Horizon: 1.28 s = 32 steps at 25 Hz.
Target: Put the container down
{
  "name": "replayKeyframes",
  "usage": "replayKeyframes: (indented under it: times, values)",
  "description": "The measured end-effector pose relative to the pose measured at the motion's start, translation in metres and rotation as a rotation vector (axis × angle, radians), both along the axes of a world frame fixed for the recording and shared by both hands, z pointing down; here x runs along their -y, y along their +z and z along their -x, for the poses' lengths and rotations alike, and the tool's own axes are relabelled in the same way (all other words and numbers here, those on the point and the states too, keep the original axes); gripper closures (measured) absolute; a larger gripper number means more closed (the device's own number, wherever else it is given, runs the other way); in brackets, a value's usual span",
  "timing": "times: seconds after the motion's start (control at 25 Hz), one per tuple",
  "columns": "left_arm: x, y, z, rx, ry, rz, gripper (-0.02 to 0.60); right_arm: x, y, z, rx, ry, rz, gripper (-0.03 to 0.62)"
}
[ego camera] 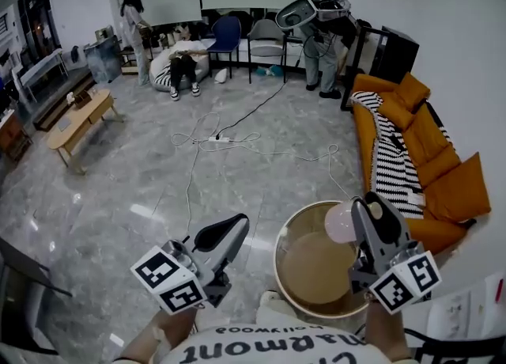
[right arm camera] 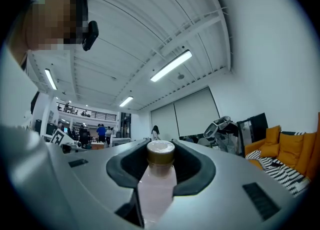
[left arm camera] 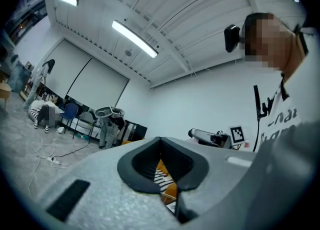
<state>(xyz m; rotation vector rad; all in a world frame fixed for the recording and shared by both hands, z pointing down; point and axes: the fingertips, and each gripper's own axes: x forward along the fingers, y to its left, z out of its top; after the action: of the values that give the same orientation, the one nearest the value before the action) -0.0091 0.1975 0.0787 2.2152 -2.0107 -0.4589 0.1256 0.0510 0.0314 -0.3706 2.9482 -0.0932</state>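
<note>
Left grey two-jaw tool [ego camera: 227, 234], held low and angled forward and to the right; its black-padded jaws are drawn together with nothing between them. Right grey two-jaw tool [ego camera: 370, 214], held beside it and pointing forward; its jaws clamp the body of a pale pink container with a gold cap [right arm camera: 160, 155].

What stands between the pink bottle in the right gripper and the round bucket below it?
Nothing visible does. The right gripper holds the pink bottle in its fingers, over the open top of the bucket near its rim. The inside looks bare. The left gripper is off to the side, apart from both.
</note>
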Motion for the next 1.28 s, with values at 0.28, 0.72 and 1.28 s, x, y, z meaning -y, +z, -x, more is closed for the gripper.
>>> replayKeyframes:
  times: [0.28,0.72,1.28]
  values:
    - [0.095,0.012,0.057,0.012,0.048,0.006,0.568,0.082,0.02,0.067,-0.006,-0.021,-0.019,0.462]
    - [0.212,0.068,0.121,-0.055,0.095,0.094,0.569,0.185,0.087,0.129,-0.092,0.1,0.094,0.462]
    - [0.387,0.136,0.206,-0.057,0.378,0.199,0.569,0.315,0.164,0.179,-0.153,0.437,0.202,0.462]
